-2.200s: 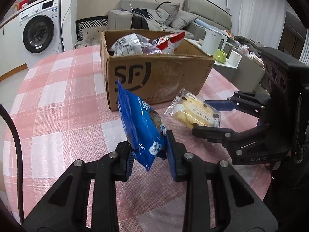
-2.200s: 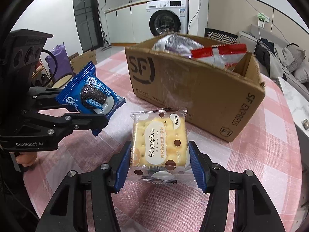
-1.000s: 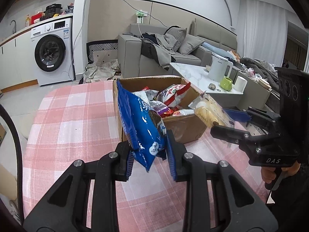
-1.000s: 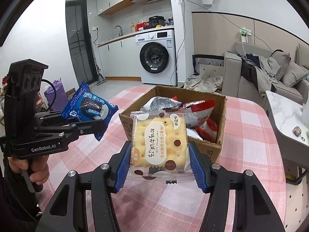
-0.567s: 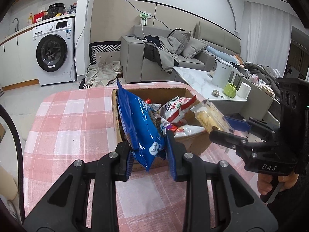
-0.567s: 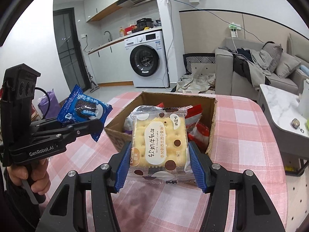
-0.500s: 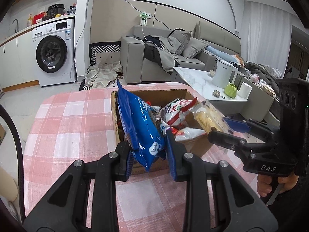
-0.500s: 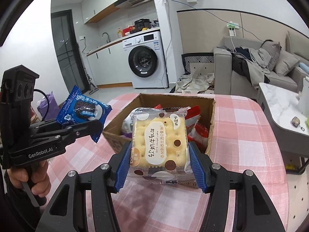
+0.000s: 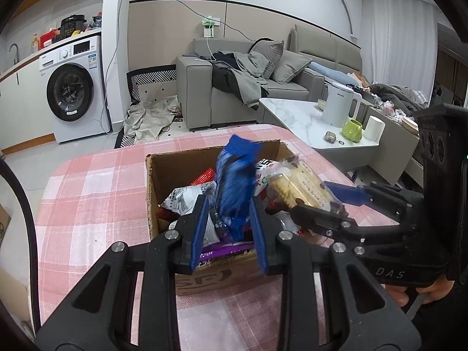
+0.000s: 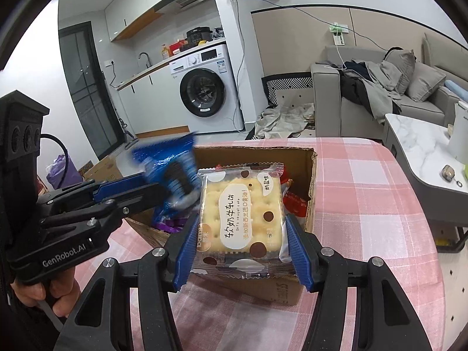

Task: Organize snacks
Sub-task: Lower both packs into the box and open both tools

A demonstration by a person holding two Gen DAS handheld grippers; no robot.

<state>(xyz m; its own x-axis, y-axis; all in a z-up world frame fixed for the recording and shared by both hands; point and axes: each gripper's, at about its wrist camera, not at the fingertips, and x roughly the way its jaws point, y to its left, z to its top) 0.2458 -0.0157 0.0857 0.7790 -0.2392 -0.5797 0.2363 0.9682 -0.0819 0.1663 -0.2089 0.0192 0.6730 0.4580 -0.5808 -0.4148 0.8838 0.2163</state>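
Over the cardboard box [image 9: 175,169], at the middle of both frames, two packets are now held. A second ago the box was seen farther up the frame, beyond the claws, and before that both claws were low by the desk [image 9: 87,193]. The carry is therefore judged nearly done, with only the release into the box left.

The left claw [image 9: 228,199] is closed narrowly about the blue packet [image 9: 235,184]. The packet is now blurred and tilted differently, and whether it is slipping cannot be told. The right claw [image 10: 241,219] is clamped, part open, on the sides of the cracker packet [image 10: 242,207].

From the left wrist, the snack bags already in the box are shown. From the right wrist, they are mostly hidden behind the cracker packet's printed face, but a hand [image 10: 49,295] on the left claw's handle is shown at lower left.
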